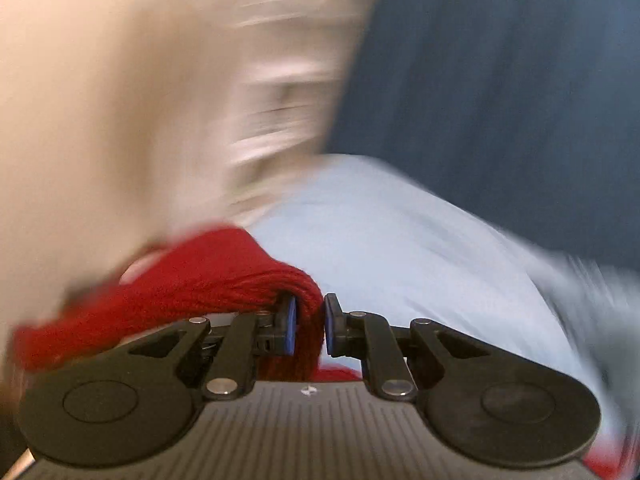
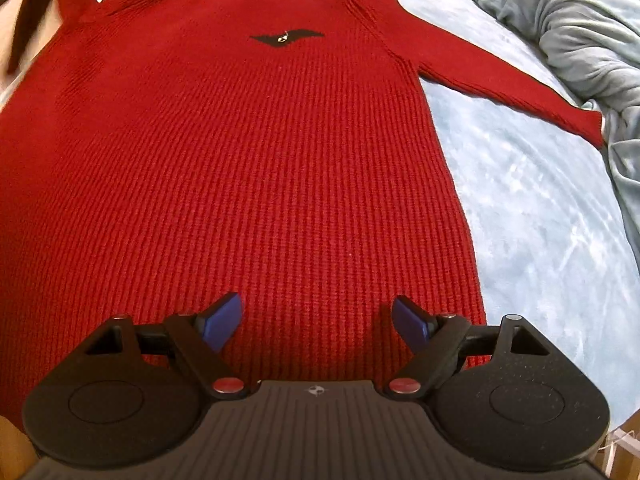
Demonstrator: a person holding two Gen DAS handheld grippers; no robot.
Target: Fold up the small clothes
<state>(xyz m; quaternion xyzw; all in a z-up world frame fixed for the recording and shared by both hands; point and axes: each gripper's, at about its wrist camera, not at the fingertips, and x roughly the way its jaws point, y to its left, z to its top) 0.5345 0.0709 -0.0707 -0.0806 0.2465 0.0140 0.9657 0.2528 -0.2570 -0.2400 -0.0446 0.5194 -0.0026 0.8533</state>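
I am clenching my left claw (image 1: 310,326) on a bunched fold of the red knit sweater (image 2: 248,168), which is lying flat on the pale blue bed sheet (image 2: 540,220), while my right claw (image 2: 318,322) is hanging released above its hem.

Bed (image 2: 520,208) with light blue cover, surface faintly mottled. Red ribbed sweater (image 2: 248,168) lies flat on it, front up, collar at far end, hem nearest the right wrist camera; small black emblem on chest. One sleeve (image 2: 500,80) stretched out to the right across the cover, cuff touching a crumpled grey-blue blanket (image 2: 580,40) heaped along the bed's right edge. Left wrist view is motion-blurred: pale blue cover (image 1: 400,248) and some red knit only.
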